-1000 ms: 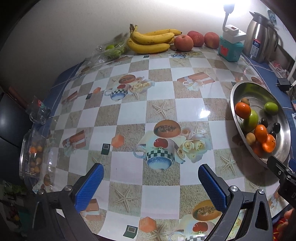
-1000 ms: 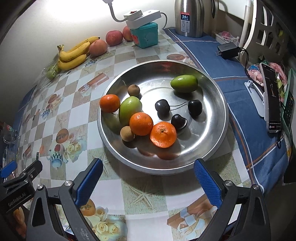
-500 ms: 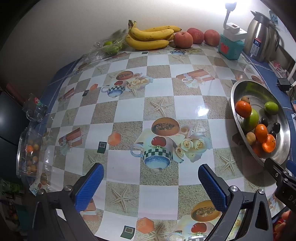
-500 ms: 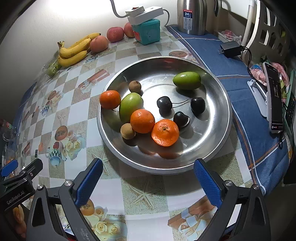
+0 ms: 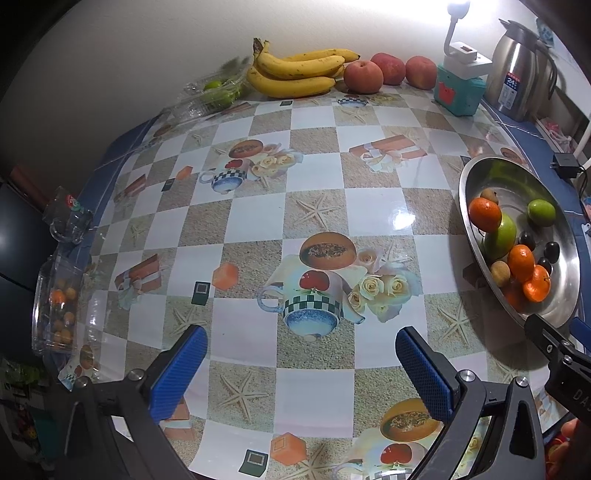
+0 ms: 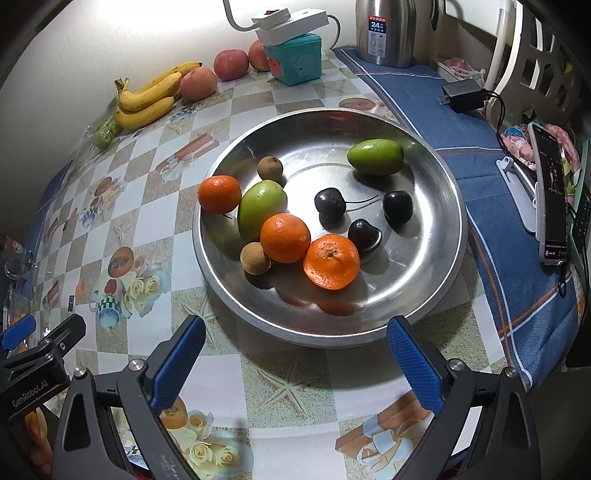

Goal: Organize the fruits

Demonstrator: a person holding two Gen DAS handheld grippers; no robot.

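Note:
A round steel tray (image 6: 436, 177) (image 5: 469, 177) on the patterned table holds three tangerines (image 6: 331, 261), two green fruits (image 6: 375, 156), three dark cherries (image 6: 330, 201) and two small brown fruits (image 6: 255, 258). My right gripper (image 6: 295, 365) hangs open just in front of the tray's near rim, nothing between its fingers. My left gripper (image 5: 301, 363) is open over the bare table, left of the tray. Bananas (image 5: 295, 74) (image 6: 147, 98) and three red apples (image 5: 362, 75) (image 6: 231, 64) lie at the far edge by the wall.
A teal box with a white lamp (image 6: 293, 55) and a steel kettle (image 6: 384, 33) stand at the back. A charger (image 6: 461, 96) and a phone (image 6: 552, 192) lie on the blue cloth. Clear plastic boxes sit at the far left (image 5: 55, 302) and by the bananas (image 5: 214, 92).
Both grippers have drifted slightly. The left view has tilted so the bananas sit lower in frame; the tray looks a bit closer and higher in the right view. Both stay open.

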